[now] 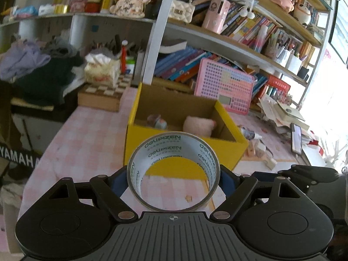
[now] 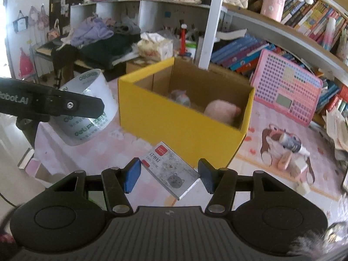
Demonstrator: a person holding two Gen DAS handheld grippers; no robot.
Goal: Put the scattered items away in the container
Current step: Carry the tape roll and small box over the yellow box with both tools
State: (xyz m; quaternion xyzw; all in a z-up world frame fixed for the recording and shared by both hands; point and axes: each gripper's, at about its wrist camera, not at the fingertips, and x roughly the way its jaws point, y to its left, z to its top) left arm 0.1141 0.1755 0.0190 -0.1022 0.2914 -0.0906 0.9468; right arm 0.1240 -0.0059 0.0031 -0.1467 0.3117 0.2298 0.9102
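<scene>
My left gripper is shut on a roll of clear tape and holds it above the table, in front of the yellow cardboard box. The same tape roll shows at the left of the right wrist view, held by the left gripper's finger. The yellow box holds a pink plush and a small greyish toy. My right gripper is open around a small grey staples box that lies on the table just in front of the yellow box.
A small glue bottle and erasers lie on a cartoon mat right of the box. A pink toy keyboard leans behind. Books, papers and a phone sit at the right. A chessboard box and tissue pack stand behind left.
</scene>
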